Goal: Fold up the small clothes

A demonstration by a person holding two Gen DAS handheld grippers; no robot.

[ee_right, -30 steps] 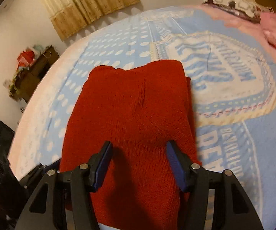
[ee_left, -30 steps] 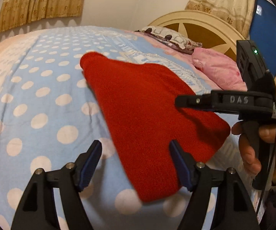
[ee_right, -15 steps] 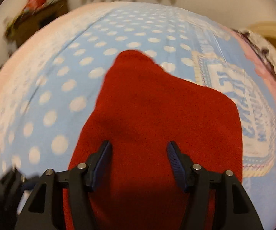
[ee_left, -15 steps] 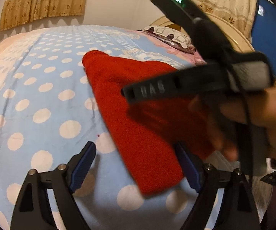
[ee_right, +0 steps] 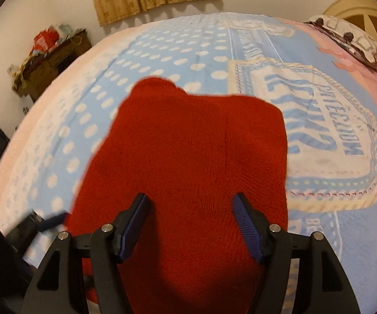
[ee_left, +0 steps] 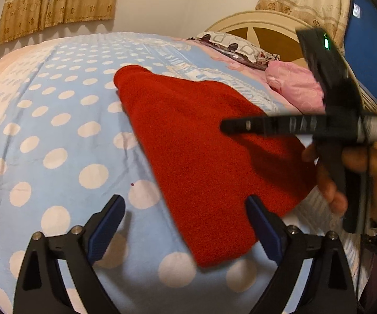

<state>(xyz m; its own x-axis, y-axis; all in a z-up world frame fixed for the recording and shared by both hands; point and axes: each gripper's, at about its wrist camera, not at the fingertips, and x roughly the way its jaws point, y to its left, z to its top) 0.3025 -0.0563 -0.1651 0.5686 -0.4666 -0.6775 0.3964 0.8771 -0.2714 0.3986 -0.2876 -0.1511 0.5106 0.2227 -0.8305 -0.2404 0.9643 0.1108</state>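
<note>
While the red knit garment point(ee_left: 204, 151) lies flat on the bed, two grippers hang over it with nothing in their grip.

On the far left of the left wrist view, a tan curtain point(ee_left: 57, 2) hangs on the pale wall. Below it spreads the blue bedspread point(ee_left: 57, 136) with white dots. The left gripper point(ee_left: 185, 225) sits low in this view. Its jaws are opening and already stand wide. One blue pad point(ee_left: 107, 230) is over the dotted cover. The other pad is over the near corner of the red garment. The near edge of the garment lies between the two pads, but they do not press on it.

The garment runs from the middle of the bed down toward the near edge. It looks folded into a long shape. Its far end is rounded.

To the right, the right gripper point(ee_left: 301, 125) shows from the side, blurred, above the red cloth. A hand point(ee_left: 350, 172) holds its handle. Behind it are a pink pillow point(ee_left: 295, 86) and a cream headboard point(ee_left: 264, 26).

In the right wrist view, a cluttered dark cabinet point(ee_right: 52, 60) stands by the wall at left. The right gripper's fingers point(ee_right: 133, 227) are partly apart, with the red cloth showing below and between them. They do not pinch it. A big printed badge point(ee_right: 324, 141) on the cover lies just to the right of the garment.
</note>
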